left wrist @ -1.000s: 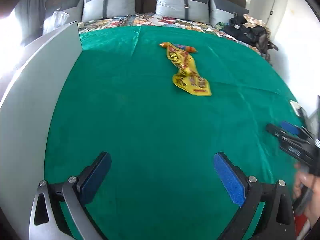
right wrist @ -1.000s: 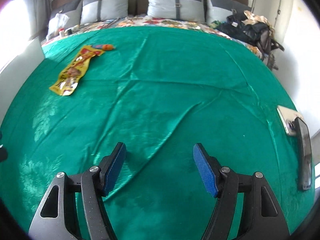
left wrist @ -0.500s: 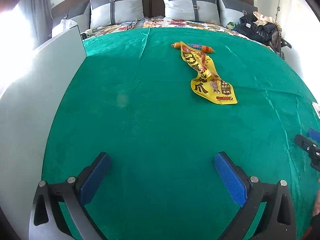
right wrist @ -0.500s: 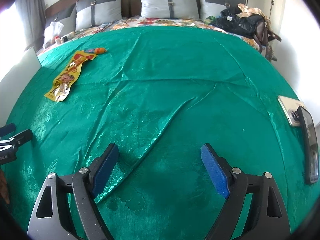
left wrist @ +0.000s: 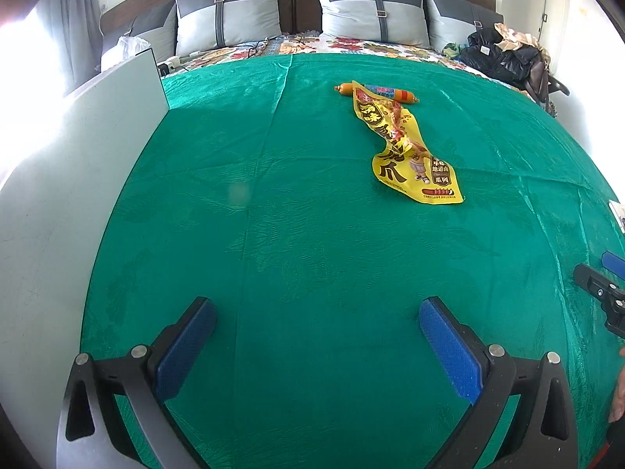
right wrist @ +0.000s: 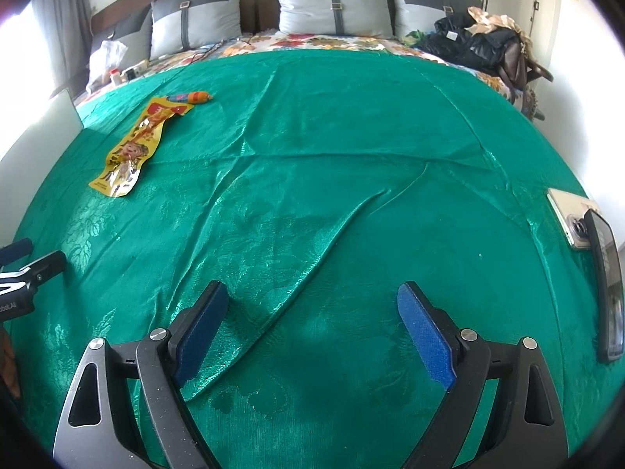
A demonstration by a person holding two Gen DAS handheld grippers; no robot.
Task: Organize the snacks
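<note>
A long yellow snack packet (left wrist: pixel 406 148) lies flat on the green bedspread (left wrist: pixel 297 234), well ahead of my left gripper (left wrist: pixel 316 312). An orange sausage stick (left wrist: pixel 379 93) lies across the packet's far end. The left gripper stands open, low over bare cloth, with nothing between its blue pads. In the right wrist view the packet (right wrist: pixel 131 152) and sausage stick (right wrist: pixel 189 97) sit far off to the upper left. My right gripper (right wrist: pixel 312 295) hovers over wrinkled cloth; its jaws are opening and hold nothing. Each gripper's tip shows at the edge of the other's view.
A grey-white board (left wrist: pixel 78 179) stands along the left side of the bed. Two phones (right wrist: pixel 586 242) lie at the right edge. Grey pillows (right wrist: pixel 332 4) and a dark heap of bags (right wrist: pixel 480 45) are at the headboard end.
The right gripper's pads have spread wider apart. The left wrist view has swung so the snack packet sits further right and nearer, and the right gripper has slid toward its edge.
</note>
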